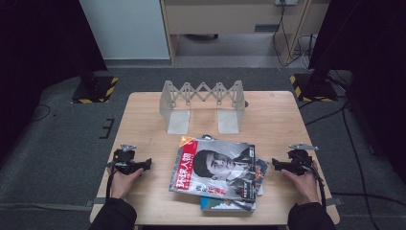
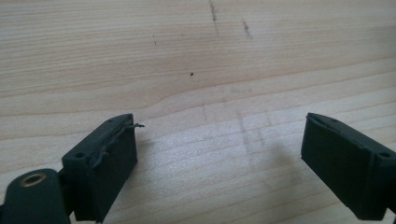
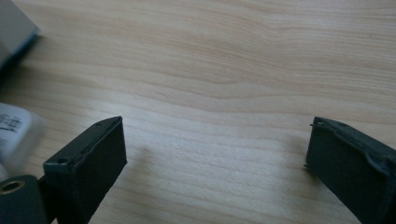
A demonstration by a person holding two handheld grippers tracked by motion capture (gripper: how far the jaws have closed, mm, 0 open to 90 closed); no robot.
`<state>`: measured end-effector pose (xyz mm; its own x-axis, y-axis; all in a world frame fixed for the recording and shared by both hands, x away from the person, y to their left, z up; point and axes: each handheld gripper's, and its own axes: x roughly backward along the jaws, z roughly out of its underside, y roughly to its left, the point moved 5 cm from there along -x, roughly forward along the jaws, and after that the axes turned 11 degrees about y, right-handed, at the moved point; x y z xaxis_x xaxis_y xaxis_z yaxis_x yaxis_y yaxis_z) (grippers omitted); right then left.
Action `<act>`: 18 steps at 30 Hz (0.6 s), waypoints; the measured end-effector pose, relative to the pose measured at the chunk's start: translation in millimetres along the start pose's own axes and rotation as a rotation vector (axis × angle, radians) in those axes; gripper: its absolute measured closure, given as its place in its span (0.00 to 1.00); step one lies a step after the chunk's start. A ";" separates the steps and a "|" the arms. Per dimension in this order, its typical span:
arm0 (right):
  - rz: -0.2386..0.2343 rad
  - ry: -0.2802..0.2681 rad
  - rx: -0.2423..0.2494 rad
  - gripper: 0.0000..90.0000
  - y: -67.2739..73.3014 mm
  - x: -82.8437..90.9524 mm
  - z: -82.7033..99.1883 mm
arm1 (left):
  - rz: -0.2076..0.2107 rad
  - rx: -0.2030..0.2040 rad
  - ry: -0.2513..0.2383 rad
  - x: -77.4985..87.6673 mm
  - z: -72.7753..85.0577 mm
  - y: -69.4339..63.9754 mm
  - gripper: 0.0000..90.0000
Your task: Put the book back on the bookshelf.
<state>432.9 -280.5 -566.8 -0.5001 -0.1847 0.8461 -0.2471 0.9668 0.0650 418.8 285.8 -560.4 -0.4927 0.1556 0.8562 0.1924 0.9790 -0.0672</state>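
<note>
A stack of magazines (image 1: pixel 218 175) lies in the middle of the wooden table (image 1: pixel 143 124), the top one with a red-edged cover and a black-and-white portrait. My left gripper (image 1: pixel 146 164) rests on the table to the left of the stack, its jaws pointing toward it. In the left gripper view the left gripper (image 2: pixel 219 154) stands open over bare wood. My right gripper (image 1: pixel 275 164) rests to the right of the stack, pointing at it. Its jaws stand wide apart in the right gripper view (image 3: pixel 217 158), with nothing between them. Magazine corners (image 3: pixel 14 32) show at the left.
A white expandable rack (image 1: pixel 202 103) with two flat feet stands at the back of the table. Grey carpet surrounds the table, with stand bases marked in yellow and black (image 1: pixel 95 88) at both far corners and cables on the floor at the right.
</note>
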 end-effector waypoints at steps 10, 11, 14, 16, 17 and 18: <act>-0.020 -0.047 -0.023 0.06 6.8 19.4 -9.9 | 0.075 0.009 -0.086 21.5 -5.2 -20.4 0.13; -0.023 -0.051 -0.023 0.06 8.2 21.4 -10.6 | 0.076 0.007 -0.090 23.1 -5.0 -21.7 0.13; -0.030 -0.063 -0.021 0.07 13.5 28.4 -11.8 | 0.107 0.014 -0.107 29.2 -4.1 -25.7 0.14; -0.041 -0.062 -0.027 0.07 17.5 31.8 -10.8 | 0.127 0.020 -0.113 32.9 -3.5 -27.9 0.15; -0.042 -0.063 -0.022 0.07 19.2 32.8 -10.4 | 0.127 0.020 -0.113 32.9 -3.5 -27.9 0.15; -0.038 -0.059 -0.009 0.07 20.8 34.0 -9.8 | 0.147 0.009 -0.120 36.9 -2.6 -30.8 0.15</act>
<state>418.8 -264.9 -531.5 -0.5386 -0.2313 0.8102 -0.2599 0.9603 0.1014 396.9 261.0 -525.3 -0.5578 0.3111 0.7695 0.2622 0.9457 -0.1923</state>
